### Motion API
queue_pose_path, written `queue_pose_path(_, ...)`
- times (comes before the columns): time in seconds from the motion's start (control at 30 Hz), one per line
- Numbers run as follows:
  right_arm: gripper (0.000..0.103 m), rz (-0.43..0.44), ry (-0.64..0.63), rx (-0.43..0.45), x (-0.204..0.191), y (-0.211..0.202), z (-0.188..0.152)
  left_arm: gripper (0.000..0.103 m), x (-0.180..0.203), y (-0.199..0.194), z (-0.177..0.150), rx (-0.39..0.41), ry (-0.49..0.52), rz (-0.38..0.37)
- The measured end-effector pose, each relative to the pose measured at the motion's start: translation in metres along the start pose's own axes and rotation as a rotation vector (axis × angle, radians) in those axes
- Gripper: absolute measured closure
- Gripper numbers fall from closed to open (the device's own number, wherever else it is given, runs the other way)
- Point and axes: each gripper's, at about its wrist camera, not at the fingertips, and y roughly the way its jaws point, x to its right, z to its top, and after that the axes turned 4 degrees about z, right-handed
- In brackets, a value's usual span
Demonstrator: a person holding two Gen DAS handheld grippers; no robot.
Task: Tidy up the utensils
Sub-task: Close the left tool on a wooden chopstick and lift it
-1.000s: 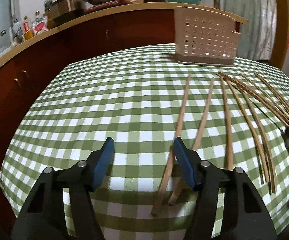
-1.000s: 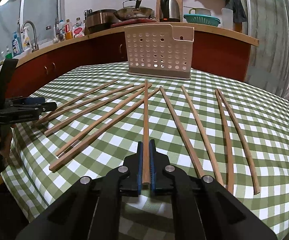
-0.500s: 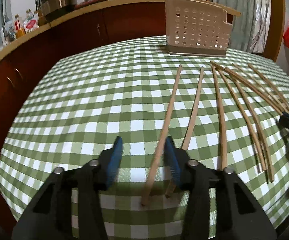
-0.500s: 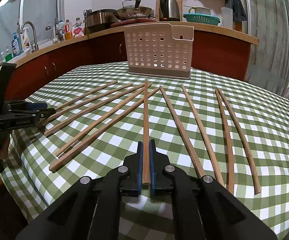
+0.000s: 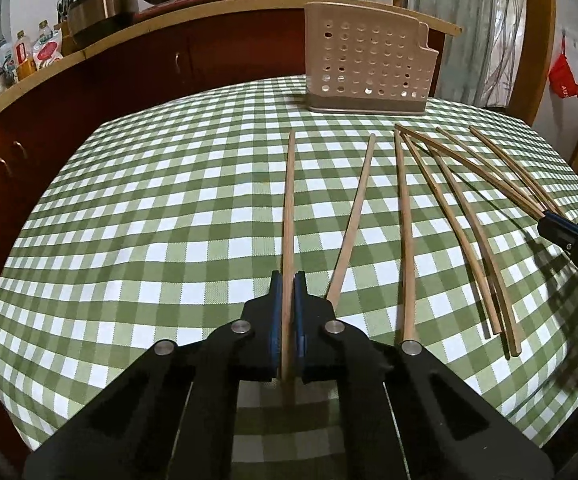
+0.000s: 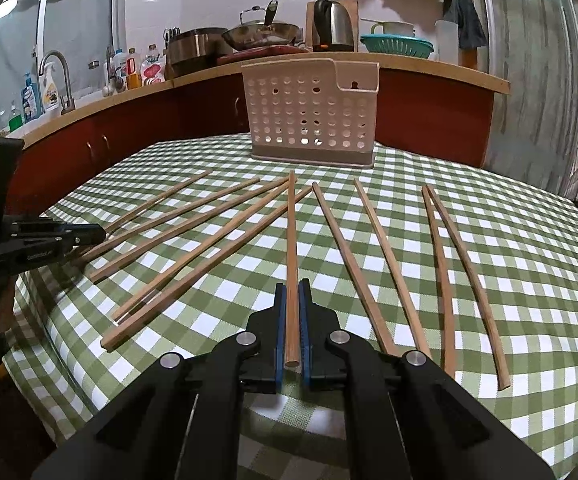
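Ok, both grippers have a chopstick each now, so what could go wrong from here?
1. The left gripper and right gripper each pinch a chopstick near its end, so the long free length may swing or slip on lifting.
2. Neighbouring chopsticks lie close and fanned; a lifted stick could drag them.
3. The perforated holder looks light and might tip if struck.

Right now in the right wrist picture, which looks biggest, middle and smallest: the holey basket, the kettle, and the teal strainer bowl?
1. Holey basket, clearly biggest.
2 and 3. Kettle and teal strainer bowl look about alike: the kettle taller, the bowl wider. Both sit farther back on the counter, so true sizes are unsure.
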Motion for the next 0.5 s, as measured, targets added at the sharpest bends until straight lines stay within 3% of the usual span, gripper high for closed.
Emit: queue_pose_path(0.5, 0.096, -0.025, -0.013, 0.129, -0.003, -0.038, 0.026, 0.096, 0.004, -0.043, 0.019, 0.138, -0.039, 0.052)
